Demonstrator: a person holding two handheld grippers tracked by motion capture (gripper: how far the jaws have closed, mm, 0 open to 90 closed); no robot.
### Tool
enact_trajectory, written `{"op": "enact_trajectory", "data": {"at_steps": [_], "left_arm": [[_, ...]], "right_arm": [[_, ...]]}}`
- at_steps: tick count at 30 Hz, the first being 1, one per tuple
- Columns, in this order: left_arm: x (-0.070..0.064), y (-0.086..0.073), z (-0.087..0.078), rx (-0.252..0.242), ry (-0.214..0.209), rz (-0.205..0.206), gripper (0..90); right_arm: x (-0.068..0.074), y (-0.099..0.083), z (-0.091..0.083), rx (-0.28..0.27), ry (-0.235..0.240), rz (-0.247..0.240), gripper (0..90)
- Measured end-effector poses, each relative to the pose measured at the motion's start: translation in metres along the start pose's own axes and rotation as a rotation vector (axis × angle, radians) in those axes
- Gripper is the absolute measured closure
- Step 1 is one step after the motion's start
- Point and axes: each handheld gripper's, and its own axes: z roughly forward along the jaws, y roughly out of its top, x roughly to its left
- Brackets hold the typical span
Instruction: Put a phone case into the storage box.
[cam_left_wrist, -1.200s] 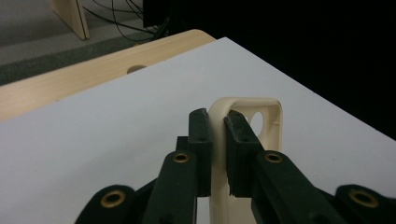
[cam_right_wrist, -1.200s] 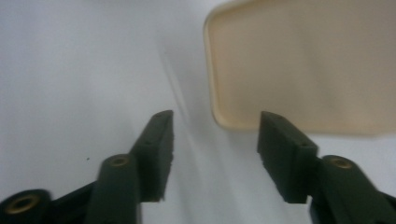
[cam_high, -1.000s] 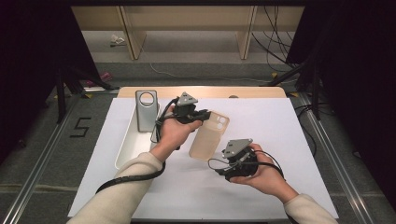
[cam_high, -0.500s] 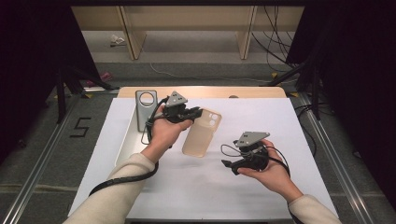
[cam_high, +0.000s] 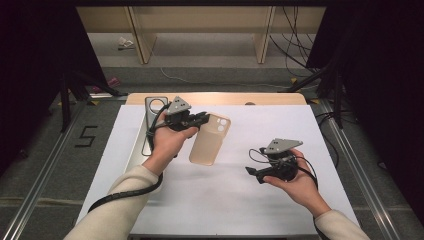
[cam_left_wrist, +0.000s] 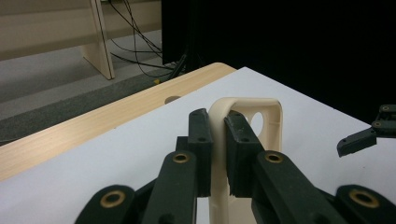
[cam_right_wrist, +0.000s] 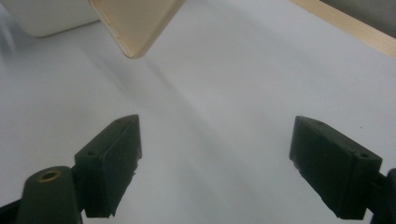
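Beige phone case (cam_left_wrist: 247, 116) clamped edgewise, left gripper (cam_left_wrist: 215, 140); right gripper (cam_right_wrist: 215, 163) spread wide (holding nothing).

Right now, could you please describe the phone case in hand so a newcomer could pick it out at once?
On the white table top, look just left of centre, where the left gripper is clamped on one edge of the phone case. It is the beige case with a camera cut-out at its far end, unlike the grey case lying in the tray beside it.

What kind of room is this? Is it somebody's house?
Probably not a house: it looks like a lab or test room. A white-topped table stands between dark curtains, loose black cables trail over the grey floor, and a hand-held left gripper pinches a beige phone case.
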Motion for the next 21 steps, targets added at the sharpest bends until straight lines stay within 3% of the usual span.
{"op": "enact_trajectory", "data": {"at_steps": [21], "left_arm": [[0.021,0.012,-0.027,-0.061,0.031,0.015,81.8]], "right_arm": [[-0.008,-0.013,-0.018,-0.047,-0.049,0.048,18.1]]}}
